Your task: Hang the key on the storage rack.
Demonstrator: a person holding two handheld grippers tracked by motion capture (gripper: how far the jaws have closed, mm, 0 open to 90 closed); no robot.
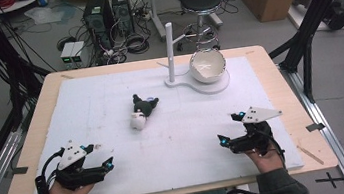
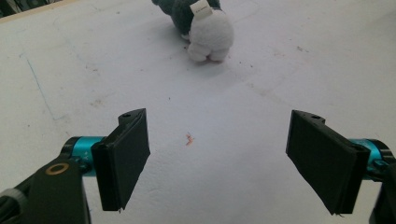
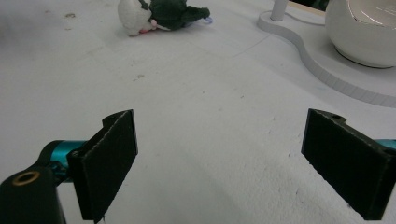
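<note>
High view: the plush toy (image 1: 142,112) is seen lying mid-bench. The left hand-held gripper (image 1: 101,156) at 7 o'clock and the right hand-held gripper (image 1: 227,139) at 5 o'clock are held released, empty.

Plush toy (image 2: 205,23) head cut off by top edge

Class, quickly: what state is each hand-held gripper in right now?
Left hand-held gripper: open, holding nothing.
Right hand-held gripper: open, holding nothing.
</note>
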